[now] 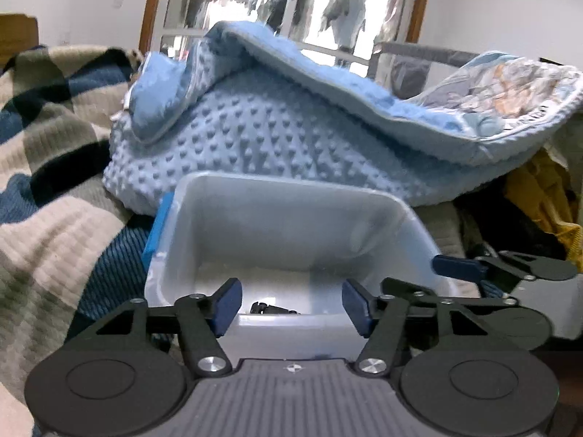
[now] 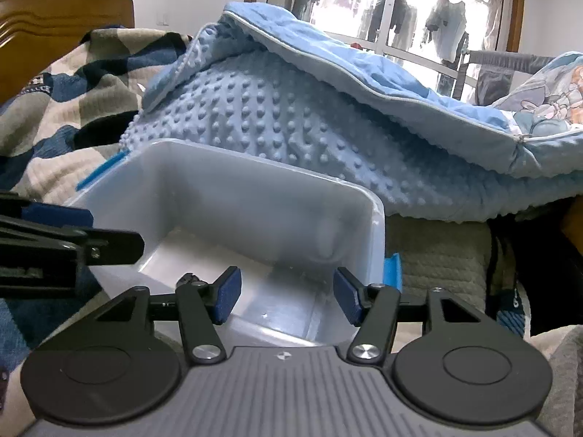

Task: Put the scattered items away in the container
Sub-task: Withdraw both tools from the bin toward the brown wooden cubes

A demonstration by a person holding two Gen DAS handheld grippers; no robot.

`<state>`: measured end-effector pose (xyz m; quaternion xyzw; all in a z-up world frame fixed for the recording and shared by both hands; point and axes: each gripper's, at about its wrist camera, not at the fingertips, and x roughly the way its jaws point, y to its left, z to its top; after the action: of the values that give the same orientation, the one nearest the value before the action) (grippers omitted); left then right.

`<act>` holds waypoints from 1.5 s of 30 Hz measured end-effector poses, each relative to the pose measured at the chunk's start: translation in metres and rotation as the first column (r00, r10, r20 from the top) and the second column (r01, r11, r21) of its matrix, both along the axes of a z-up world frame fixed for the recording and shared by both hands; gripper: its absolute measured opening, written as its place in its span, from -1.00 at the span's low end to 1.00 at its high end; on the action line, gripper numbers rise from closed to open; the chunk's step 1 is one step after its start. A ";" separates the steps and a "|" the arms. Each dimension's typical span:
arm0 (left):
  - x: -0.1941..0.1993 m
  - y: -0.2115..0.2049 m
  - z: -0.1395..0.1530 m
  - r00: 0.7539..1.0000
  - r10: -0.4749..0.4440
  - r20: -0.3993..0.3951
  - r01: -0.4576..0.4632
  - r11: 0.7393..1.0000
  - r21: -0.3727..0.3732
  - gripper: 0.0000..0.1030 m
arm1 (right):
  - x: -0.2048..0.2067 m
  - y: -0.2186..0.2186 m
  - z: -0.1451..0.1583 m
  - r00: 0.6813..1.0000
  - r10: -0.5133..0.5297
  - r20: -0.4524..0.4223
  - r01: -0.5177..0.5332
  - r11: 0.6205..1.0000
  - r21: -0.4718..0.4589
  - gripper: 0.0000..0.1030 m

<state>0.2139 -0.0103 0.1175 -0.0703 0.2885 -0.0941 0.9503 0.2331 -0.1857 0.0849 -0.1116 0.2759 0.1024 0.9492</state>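
A translucent white plastic container with blue latches sits on the bed, open at the top; it also shows in the right wrist view. A small black item lies on its floor by the near wall. My left gripper is open and empty over the container's near rim. My right gripper is open and empty over the same container from the right side. The right gripper's fingertip shows at the right edge of the left wrist view, and the left gripper's arm at the left of the right wrist view.
A light blue dotted blanket is piled right behind the container. A plaid blue and beige blanket lies to the left. Yellow and dark clothes lie at the right. A wooden headboard and a window stand behind.
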 end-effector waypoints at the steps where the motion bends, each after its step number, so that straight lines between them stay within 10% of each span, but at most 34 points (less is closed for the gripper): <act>1: -0.004 0.000 0.002 1.000 -0.006 0.004 0.006 1.000 0.004 0.29 | -0.004 0.000 0.001 1.000 0.005 0.002 -0.005 1.000 0.001 0.17; 15: -0.086 -0.001 0.004 0.999 -0.052 -0.016 0.052 0.999 0.008 0.35 | -0.073 0.000 -0.003 0.998 0.043 -0.035 -0.042 0.999 0.009 0.21; 27: -0.182 0.036 -0.051 0.994 0.065 -0.085 -0.064 0.998 0.012 0.37 | -0.161 0.010 -0.041 0.989 0.126 -0.076 -0.125 0.992 0.013 0.27; 45: -0.210 0.044 -0.106 0.980 0.099 -0.175 -0.094 0.995 0.034 0.37 | -0.194 0.030 -0.088 0.975 0.159 -0.158 -0.148 0.986 0.077 0.26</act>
<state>0.0036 0.0334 0.0111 -0.0802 0.3688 -0.0376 0.9253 0.0393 -0.1553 -0.0030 -0.0930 0.3398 0.1931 0.9158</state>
